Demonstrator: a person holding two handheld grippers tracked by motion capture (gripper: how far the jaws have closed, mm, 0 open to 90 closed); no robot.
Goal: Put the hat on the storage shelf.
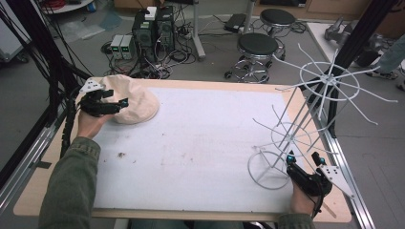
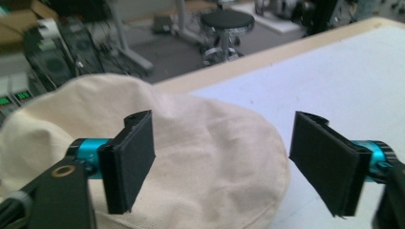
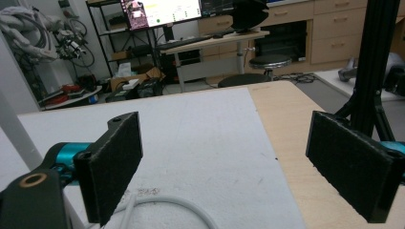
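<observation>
A beige cloth hat [image 1: 138, 102] lies crumpled at the far left of the white mat [image 1: 200, 143]. My left gripper [image 1: 116, 103] hovers at the hat's left side, open. In the left gripper view the hat [image 2: 215, 143] sits beyond and below the wide-apart jaws of my left gripper [image 2: 222, 160], and the pads do not press on it. A white wire rack [image 1: 305, 119] with spoke arms stands at the right of the table. My right gripper [image 1: 303, 161] is open beside its base ring [image 1: 267, 169]. In the right gripper view that ring [image 3: 176, 202] curves below the empty jaws of my right gripper [image 3: 224, 162].
The rack's long spokes [image 1: 367, 93] reach out past the table's right edge. Black frame posts [image 1: 356, 38] rise at the right and cables hang at the left [image 1: 43, 62]. Two stools [image 1: 258, 47] and computer boxes [image 1: 153, 31] stand on the floor beyond the table.
</observation>
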